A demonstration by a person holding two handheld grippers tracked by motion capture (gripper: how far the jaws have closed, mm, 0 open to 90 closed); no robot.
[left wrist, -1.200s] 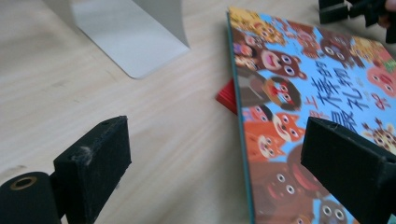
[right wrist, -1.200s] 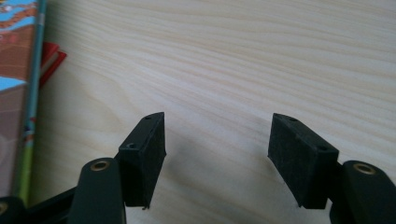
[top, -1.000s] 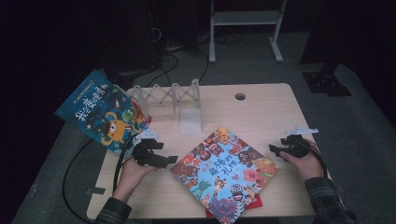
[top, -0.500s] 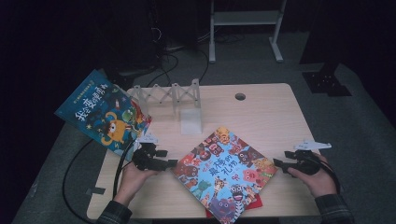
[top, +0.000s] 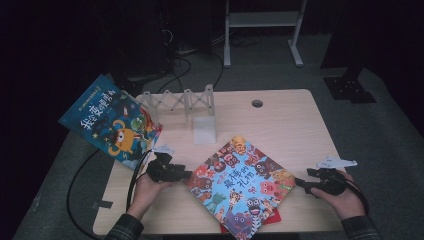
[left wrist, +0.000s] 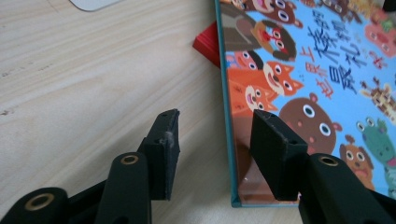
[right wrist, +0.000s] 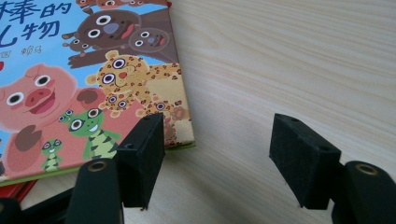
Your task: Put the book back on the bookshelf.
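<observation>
Here the animal picture book [top: 240, 187] lies flat on the counter [top: 280, 120], turned like a diamond, toward the 6 o'clock edge of the high view. It rests on a red book [left wrist: 208, 42] whose corner peeks out beneath it, so its edges sit a little proud of the wood, which should give a jaw something to slip under.

The left gripper [top: 181, 175] lies at the book's 9 o'clock corner. In the left gripper view its jaws have just been closing and straddle the teal edge near that corner: one pad [left wrist: 275, 158] hangs over the cover, the other [left wrist: 166, 151] over bare wood. A gap shows on both sides of the edge, so nothing is pinched yet. The placement looks like preparation to grip the book by its edge.

The right gripper [top: 301, 183] sits at 3 o'clock, just off the opposite corner. Its jaws stand spread, with the leopard-print corner of the book just beyond one pad [right wrist: 142, 158] and open wood between the two. It holds nothing.

A second book [top: 112, 122], blue with an orange monster, leans off the counter's 10 o'clock corner beside a white folding rack [top: 180, 102]. That rack, I judge, is where the books belong, standing upright.
</observation>
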